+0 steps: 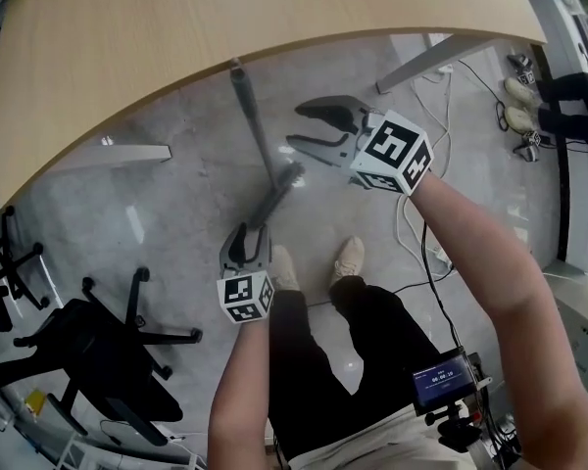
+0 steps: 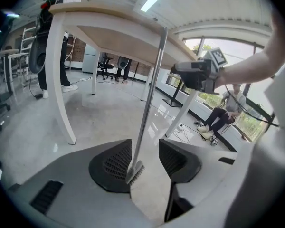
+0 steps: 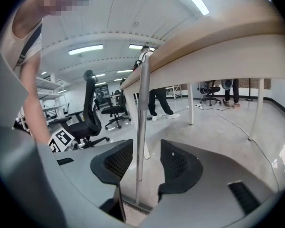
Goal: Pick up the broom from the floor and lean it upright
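The broom (image 1: 260,135) stands nearly upright. Its brush head is down on the floor (image 1: 176,194) and the top of its grey handle rests against the curved front edge of the desk (image 1: 176,18), about midway along that edge. Seen from under the desk, the handle (image 2: 151,89) rises at a slight tilt from the bristles to the wooden rim.

The left hand-held gripper (image 1: 252,233) is low, close to the brush head and just ahead of the person's shoes (image 1: 348,258). In its own view its jaws (image 2: 145,144) stand wide apart. The handle passes through the gap closer to the left pad, and neither pad presses on it.

The right hand-held gripper (image 1: 294,125) is higher, beside the handle on the side away from the desk's left leg, with its marker cube towards the person. Its jaws (image 3: 146,144) are spread wide as well. The handle (image 3: 142,103) runs up between them (with clear space on both sides) and nothing is gripped.

A black office chair (image 1: 98,351) stands on the floor to the person's left, well apart from the broom. Cables (image 1: 412,223) trail across the floor on the right, and another person (image 1: 568,106) sits at the far right edge of the head view.
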Motion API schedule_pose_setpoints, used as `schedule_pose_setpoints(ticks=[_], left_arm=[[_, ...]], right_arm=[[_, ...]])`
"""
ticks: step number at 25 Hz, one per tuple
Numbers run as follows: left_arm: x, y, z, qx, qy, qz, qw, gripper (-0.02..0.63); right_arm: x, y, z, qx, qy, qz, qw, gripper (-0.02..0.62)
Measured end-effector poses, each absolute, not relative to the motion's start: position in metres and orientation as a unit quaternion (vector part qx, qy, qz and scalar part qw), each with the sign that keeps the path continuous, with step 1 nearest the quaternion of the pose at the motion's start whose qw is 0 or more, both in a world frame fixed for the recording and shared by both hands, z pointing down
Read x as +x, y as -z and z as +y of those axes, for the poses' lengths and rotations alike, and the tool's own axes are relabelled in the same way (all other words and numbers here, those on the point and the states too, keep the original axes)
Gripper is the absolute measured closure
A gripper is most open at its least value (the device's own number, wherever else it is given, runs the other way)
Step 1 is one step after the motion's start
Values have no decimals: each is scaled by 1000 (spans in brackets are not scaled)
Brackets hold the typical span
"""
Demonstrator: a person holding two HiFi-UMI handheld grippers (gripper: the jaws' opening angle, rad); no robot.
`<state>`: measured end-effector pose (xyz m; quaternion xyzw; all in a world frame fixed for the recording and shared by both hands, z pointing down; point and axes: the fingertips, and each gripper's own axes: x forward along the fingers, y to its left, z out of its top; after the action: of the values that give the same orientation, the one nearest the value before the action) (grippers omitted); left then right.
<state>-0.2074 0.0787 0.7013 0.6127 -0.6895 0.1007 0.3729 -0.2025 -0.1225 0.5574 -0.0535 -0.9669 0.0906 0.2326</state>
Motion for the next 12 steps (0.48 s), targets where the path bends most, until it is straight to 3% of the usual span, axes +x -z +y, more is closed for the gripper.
schedule_pose_setpoints(ticks=[4, 6, 8, 10, 12], left_arm=[[-214, -654, 97, 639, -111, -676, 350, 431], [-209, -627, 107, 657, -114, -665, 337, 476], [-208, -599, 111, 670, -113, -660, 321, 540], [-210, -572, 113, 677, -102, -658, 313, 565], [-213, -546, 116, 685, -84, -656, 307, 583]], right_arm=[[-172, -538, -105, -23, -118, -963, 241, 423], [-155, -525, -87, -13, -128, -961, 244, 436], [-139, -509, -74, 1, -136, -961, 240, 483], [-123, -491, -64, 16, -151, -960, 235, 541], [-105, -475, -52, 26, -167, -957, 236, 560]])
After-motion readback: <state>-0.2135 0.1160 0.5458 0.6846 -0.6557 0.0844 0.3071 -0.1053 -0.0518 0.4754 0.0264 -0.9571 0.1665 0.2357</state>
